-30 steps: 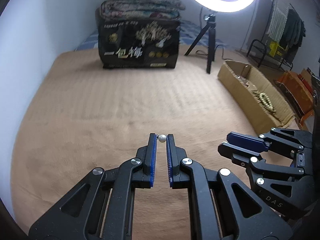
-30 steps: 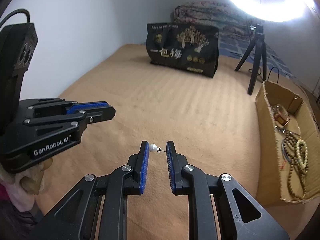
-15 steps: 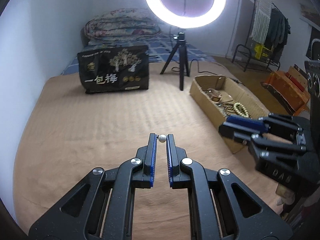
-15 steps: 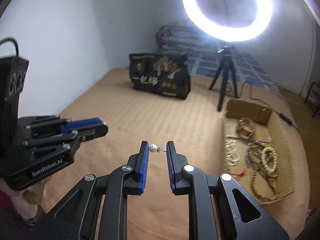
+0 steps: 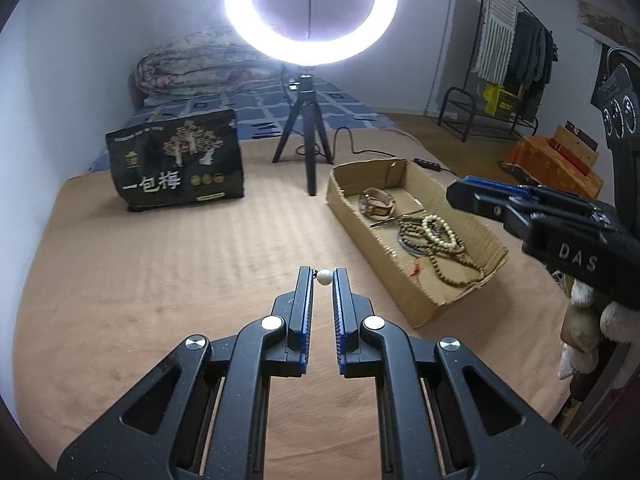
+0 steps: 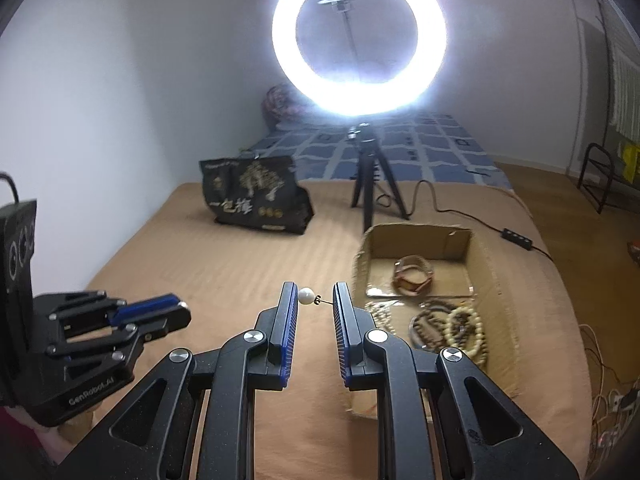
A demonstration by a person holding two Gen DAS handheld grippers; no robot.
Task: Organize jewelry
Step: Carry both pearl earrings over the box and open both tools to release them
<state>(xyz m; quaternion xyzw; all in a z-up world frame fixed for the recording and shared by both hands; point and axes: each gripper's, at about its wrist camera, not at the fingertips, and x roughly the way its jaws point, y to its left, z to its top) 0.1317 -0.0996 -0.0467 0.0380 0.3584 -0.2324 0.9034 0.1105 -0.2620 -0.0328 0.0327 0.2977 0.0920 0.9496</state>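
Observation:
My left gripper (image 5: 323, 275) is shut on a white pearl earring (image 5: 324, 277) pinched at its fingertips, held above the tan blanket. My right gripper (image 6: 315, 295) is shut on a second pearl earring (image 6: 306, 295), its post reaching the right finger. A cardboard box (image 5: 456, 298) to the right holds bead bracelets (image 5: 440, 238) and a leather band (image 5: 378, 202); it also shows in the right wrist view (image 6: 494, 276). The right gripper appears at the right of the left wrist view (image 5: 540, 216); the left gripper shows at the left of the right wrist view (image 6: 120, 320).
A black printed bag (image 5: 178, 168) stands at the back left of the blanket. A ring light on a tripod (image 5: 308, 156) stands behind the box, its cable (image 6: 460, 212) trailing right. A folded quilt (image 5: 200, 64) lies beyond. A clothes rack (image 5: 516, 52) is far right.
Both grippers have risen and tilted up, still holding their earrings. The box now sits nearer the middle of each view, with its contents showing.

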